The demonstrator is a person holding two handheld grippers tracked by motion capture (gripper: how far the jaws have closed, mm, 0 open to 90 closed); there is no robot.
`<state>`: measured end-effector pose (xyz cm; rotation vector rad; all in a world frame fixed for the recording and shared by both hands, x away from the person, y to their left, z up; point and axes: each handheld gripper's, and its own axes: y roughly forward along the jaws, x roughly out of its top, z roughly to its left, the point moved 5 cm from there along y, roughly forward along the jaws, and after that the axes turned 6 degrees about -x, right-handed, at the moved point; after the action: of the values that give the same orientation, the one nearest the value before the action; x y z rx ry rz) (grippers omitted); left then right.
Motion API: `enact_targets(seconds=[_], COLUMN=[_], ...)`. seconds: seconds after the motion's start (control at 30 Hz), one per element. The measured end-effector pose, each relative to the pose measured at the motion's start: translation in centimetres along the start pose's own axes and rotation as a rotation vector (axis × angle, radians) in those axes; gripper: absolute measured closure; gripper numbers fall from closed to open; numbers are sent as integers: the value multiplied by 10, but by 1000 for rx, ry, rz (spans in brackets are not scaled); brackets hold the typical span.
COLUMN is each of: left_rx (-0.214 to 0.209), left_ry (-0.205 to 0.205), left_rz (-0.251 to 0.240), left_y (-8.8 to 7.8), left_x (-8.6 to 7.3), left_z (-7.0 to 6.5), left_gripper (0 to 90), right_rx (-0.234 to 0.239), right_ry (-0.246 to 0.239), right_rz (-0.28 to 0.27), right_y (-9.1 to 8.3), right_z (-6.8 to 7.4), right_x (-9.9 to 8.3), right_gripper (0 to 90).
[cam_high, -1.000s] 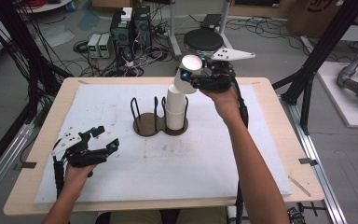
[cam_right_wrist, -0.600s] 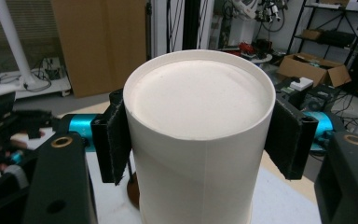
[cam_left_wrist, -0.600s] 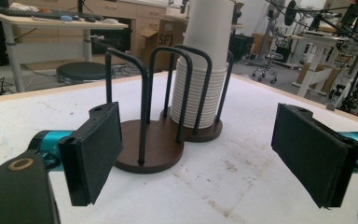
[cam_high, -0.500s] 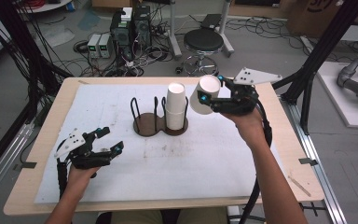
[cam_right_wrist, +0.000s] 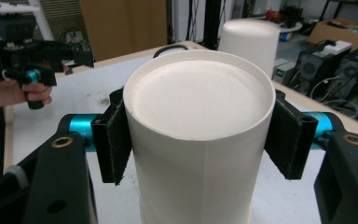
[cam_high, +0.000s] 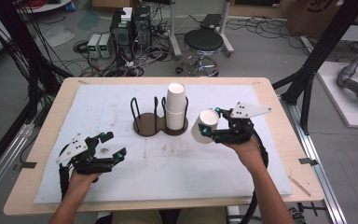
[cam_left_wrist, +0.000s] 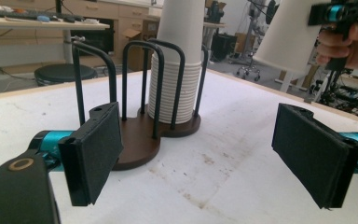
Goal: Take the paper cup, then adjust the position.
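Note:
My right gripper (cam_high: pixel 209 122) is shut on a single white paper cup (cam_high: pixel 204 127), held tilted just above the white mat to the right of the cup holder. In the right gripper view both pads (cam_right_wrist: pixel 114 140) press the sides of the cup (cam_right_wrist: pixel 198 107), whose recessed base faces the camera. A stack of inverted white cups (cam_high: pixel 175 105) stands in the right slot of the brown holder (cam_high: pixel 145 127) with black wire loops; the left slot holds nothing. My left gripper (cam_high: pixel 106 150) rests low at the front left, open, with nothing between its jaws (cam_left_wrist: pixel 205 154).
A white mat (cam_high: pixel 261 177) covers most of the wooden table (cam_high: pixel 279 116). Beyond the far edge stand a black stool (cam_high: pixel 204 42), electronics boxes and cables on the floor. Black frame posts rise at both sides of the table.
My right gripper has carried the cup from just above the stack to the right and down, toward the mat. My left gripper has stayed in place.

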<state>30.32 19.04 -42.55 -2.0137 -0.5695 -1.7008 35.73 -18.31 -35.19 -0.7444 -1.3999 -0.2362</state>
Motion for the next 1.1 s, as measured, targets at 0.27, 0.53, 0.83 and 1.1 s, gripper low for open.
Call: enact_targets(seconds=[0.27, 0.53, 0.83, 1.1], left_rx=[30, 34, 5, -28], left_ry=[0, 7, 13, 18], left_rz=[-8, -14, -12, 16], left_y=[-4, -8, -6, 2], left_x=[2, 4, 5, 3], left_z=[4, 4, 0, -4], left_gripper=[156, 156, 156, 156], right_rx=[28, 50, 71, 93], right_ry=[8, -6, -8, -13], right_rz=[0, -11, -14, -8], right_y=[7, 13, 11, 14], right_z=[8, 14, 20, 25], right_x=[-14, -14, -15, -15], right_gripper=[332, 332, 332, 331])
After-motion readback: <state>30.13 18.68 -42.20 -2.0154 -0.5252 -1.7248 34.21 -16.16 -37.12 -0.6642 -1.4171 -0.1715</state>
